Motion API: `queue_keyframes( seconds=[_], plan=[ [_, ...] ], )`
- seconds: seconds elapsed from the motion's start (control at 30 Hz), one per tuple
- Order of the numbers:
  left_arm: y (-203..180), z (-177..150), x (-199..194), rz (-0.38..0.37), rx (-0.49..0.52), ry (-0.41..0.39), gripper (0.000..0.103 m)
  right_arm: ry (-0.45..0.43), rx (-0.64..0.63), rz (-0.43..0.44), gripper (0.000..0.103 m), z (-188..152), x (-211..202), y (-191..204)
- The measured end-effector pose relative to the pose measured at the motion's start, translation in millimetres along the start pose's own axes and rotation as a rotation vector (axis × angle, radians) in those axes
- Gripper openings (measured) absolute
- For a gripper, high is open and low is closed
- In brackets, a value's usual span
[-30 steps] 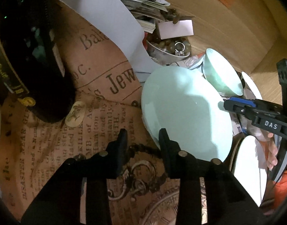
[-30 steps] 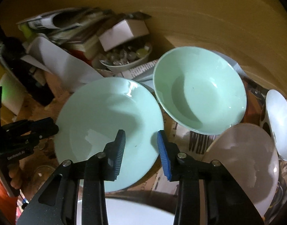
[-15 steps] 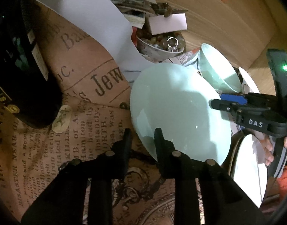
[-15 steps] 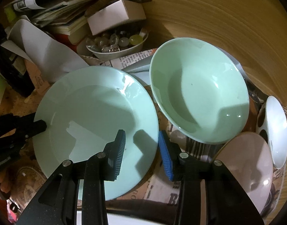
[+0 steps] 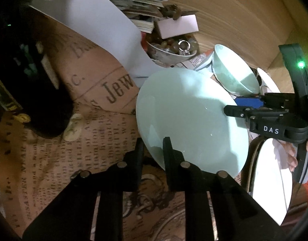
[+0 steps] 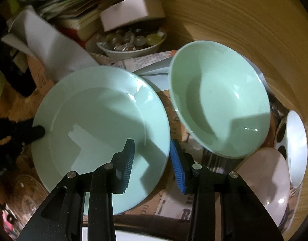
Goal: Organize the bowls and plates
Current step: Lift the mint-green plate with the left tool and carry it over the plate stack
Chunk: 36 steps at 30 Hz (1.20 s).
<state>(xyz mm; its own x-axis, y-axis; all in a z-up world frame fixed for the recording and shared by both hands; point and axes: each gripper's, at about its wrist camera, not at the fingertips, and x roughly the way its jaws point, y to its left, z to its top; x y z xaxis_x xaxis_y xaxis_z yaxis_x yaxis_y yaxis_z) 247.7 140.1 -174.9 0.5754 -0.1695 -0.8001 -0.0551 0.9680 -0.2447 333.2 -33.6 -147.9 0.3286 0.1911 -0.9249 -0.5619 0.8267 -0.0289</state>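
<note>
My left gripper point(image 5: 153, 149) has its black fingers pinched on the near rim of the pale green plate point(image 5: 186, 116), one finger above the glaze and one below. My right gripper point(image 6: 152, 160) hangs parted over the opposite edge of that plate point(image 6: 97, 132); its ribbed blue pads point(image 6: 128, 162) straddle the rim with a gap on each side, and I cannot tell whether either pad touches it. The plate is smooth, glossy and round with a broad flat rim, resting on a newspaper-print covering point(image 5: 53, 160) over the desk. Just beside it sits a deep, glossy green bowl point(image 6: 218, 100). Right of that lie a pinkish plate point(image 6: 266, 182) and a small white dish point(image 6: 296, 146), both cut off. Behind stands a white bowl of glass beads point(image 6: 131, 44) and a blurred pile of books point(image 6: 73, 16).
</note>
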Motion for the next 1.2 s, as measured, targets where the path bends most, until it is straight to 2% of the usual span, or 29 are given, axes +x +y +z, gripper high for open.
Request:
queue_keyframes(
  seconds=[0.17, 0.33, 0.43, 0.67, 0.83, 0.9, 1.03, 1.2],
  plan=[
    [10, -5, -9, 0.017, -0.021, 0.002, 0.018, -0.006, -0.012, 0.039, 0.033, 4, -1, 8],
    [16, -14, -19, 0.063, -0.003, -0.012, 0.018, -0.017, -0.044, 0.095, 0.033, -7, -5, 26],
    [19, -15, -18, 0.053, -0.011, -0.003, 0.018, -0.036, -0.067, 0.083, 0.033, -14, -7, 30],
    [19, -14, -11, 0.053, -0.017, 0.001, 0.018, -0.007, 0.046, 0.163, 0.033, -6, 11, 19],
    [16, -15, -10, 0.068, -0.001, -0.002, 0.018, -0.039, 0.044, 0.144, 0.031, -1, 5, 18],
    [13, -16, -12, 0.088, 0.004, -0.013, 0.018, -0.056, 0.048, 0.136, 0.027, -2, 0, 19],
    [10, -17, -20, 0.112, 0.015, -0.041, 0.018, -0.097, 0.08, 0.17, 0.026, -8, -18, 18],
    [7, -15, -39, 0.136, 0.012, -0.105, 0.018, -0.145, 0.059, 0.159, 0.026, -10, -40, 21]
  ],
)
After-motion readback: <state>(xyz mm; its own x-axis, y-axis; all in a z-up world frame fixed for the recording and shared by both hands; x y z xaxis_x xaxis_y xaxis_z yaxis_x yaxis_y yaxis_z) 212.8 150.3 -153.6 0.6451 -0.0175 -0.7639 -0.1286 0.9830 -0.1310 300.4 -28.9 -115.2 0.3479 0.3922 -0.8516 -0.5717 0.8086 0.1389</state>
